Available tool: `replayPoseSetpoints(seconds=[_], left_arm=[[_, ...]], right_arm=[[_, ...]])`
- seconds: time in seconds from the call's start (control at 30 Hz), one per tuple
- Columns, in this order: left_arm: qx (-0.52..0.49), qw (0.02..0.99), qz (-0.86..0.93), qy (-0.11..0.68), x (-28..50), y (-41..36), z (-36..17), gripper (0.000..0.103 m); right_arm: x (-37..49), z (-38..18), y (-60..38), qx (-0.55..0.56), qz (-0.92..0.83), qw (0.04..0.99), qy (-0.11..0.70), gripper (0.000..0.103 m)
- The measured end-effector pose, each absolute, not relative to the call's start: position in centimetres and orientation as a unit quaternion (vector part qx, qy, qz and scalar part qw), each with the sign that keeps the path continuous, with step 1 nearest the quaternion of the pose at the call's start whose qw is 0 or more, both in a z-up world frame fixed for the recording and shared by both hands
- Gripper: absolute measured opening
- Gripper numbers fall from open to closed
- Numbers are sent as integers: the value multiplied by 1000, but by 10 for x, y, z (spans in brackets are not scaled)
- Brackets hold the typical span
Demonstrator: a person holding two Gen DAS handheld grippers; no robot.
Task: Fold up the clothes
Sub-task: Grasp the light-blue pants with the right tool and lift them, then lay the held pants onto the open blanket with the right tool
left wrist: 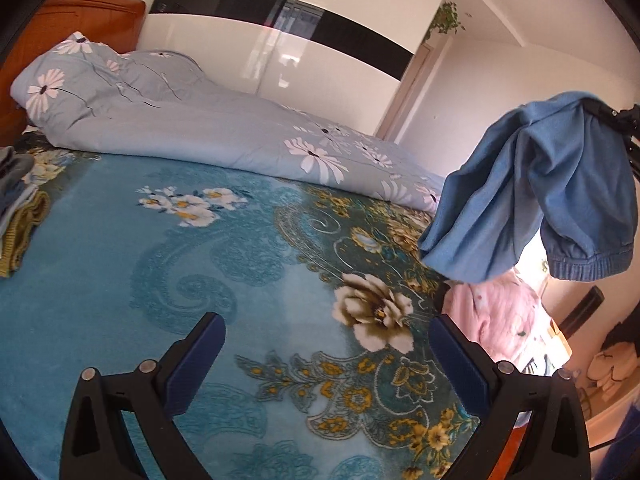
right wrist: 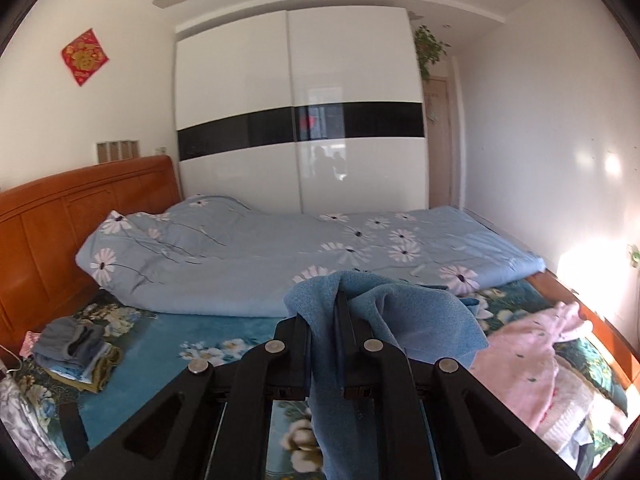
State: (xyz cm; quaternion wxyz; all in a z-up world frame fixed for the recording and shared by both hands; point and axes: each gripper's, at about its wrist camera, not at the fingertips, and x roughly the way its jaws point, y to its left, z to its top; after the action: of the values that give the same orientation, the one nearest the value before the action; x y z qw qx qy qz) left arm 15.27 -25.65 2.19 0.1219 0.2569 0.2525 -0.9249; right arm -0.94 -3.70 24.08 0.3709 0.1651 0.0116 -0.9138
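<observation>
We hold a blue garment (right wrist: 384, 312) clamped in our right gripper (right wrist: 326, 320), its two fingers pressed together on a bunch of the cloth. Seen from the left wrist, that same garment (left wrist: 532, 184) hangs at about three o'clock, clear of the bed, with an elastic cuff drooping at its lower edge; it looks like a pair of jogging trousers or a sleeved top, and we cannot tell which. Our left gripper (left wrist: 326, 354) is spread wide with nothing between its fingers, poised over the teal floral blanket (left wrist: 180, 280).

Elsewhere, a pink garment (right wrist: 532, 364) lies rumpled at four o'clock in the right wrist view, and a stack of clothes (right wrist: 76, 352) sits at eight o'clock near the orange headboard (right wrist: 80, 208). The grey-blue quilt (right wrist: 280, 256) is bundled along the far side of the bed.

We judge the step in hand to be carrying the blue piece in the air, either toward the open patch of blanket for spreading or away from it. If spreading is meant, the next move calls for our left gripper to catch a second edge, a hem or waistband, so the cloth can be drawn taut and laid flat without creases.
</observation>
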Motion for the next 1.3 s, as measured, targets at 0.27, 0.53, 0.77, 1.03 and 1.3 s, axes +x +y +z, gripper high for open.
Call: replayPoseSetpoints(seconds=[0.27,0.53,0.77,1.03,1.3], left_arm=[[200,202,-920,271,244,-325,35,103],[231,226,-900,294,269,-353,5,103],[262,227,-891,294,251,-347,-13,103],[305,251,-863,316,228,-342,-47,103],[326,260,-859,297,212,-331,-55,103]], right_arm=[[35,250,-136,178,-861,476,15,10],[-17,74,-188,387,-831,381,122,10],[-68,-15,-146,459,-833,279,133,13],[-24,-4,-106,399,-842,328,157,43],[24,-68,-133,415,-778,409,237,47]])
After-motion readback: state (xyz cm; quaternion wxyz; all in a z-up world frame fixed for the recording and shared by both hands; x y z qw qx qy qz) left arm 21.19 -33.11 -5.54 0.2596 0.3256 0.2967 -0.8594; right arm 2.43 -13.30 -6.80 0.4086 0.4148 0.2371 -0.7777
